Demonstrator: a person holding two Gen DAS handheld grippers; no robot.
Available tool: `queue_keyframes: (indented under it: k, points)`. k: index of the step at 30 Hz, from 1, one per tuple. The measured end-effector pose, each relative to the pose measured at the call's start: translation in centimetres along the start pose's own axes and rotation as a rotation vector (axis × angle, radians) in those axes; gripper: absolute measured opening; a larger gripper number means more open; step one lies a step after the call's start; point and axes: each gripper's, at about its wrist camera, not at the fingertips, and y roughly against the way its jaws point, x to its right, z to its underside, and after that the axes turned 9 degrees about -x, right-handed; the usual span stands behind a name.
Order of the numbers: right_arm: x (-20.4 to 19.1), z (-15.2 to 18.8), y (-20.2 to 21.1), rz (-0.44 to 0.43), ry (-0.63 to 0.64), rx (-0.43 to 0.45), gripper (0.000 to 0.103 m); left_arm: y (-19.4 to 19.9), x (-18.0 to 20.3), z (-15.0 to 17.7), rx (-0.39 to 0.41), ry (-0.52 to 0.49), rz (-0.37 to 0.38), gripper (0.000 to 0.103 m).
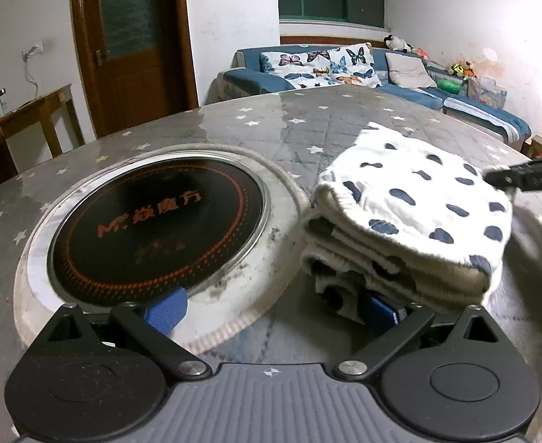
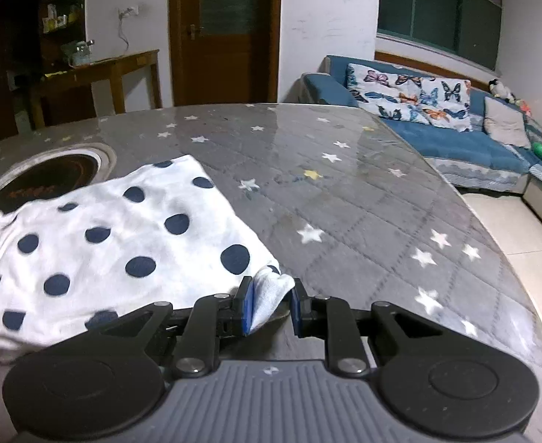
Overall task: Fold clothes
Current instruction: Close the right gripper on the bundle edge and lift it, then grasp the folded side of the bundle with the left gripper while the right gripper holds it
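Two claws work one folded polka-dot garment (image 1: 411, 221) on the star-print table (image 2: 344, 203) — beside the inset cooktop (image 1: 156, 229). Left claw (image 1: 271, 312) spread wide at the stack's near edge; right claw (image 2: 271, 306) parted around a cloth corner — not clamped.

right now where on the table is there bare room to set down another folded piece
Bare tabletop lies right of the dotted garment, out to the rim by the sofa, and also behind the garment. The left is crowded: the cooktop sits close beside the garment, with both grippers at its near edge.

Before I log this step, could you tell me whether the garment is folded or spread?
Folded: the garment lies in stacked layers on the table.
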Motion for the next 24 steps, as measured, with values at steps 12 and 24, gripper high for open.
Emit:
queue_keyframes:
  k: [12, 24]
  points:
    - [-3.3, -0.7, 4.3, -0.041, 0.179, 0.116, 0.040, 1.1, -1.8, -0.7, -0.024, 0.111, 0.001, 0.103]
    - [-13.8, 3.5, 8.4, -0.182, 0.819, 0.216, 0.069, 3.0, -2.1, -2.4, -0.049, 0.265, 0.071, 0.103]
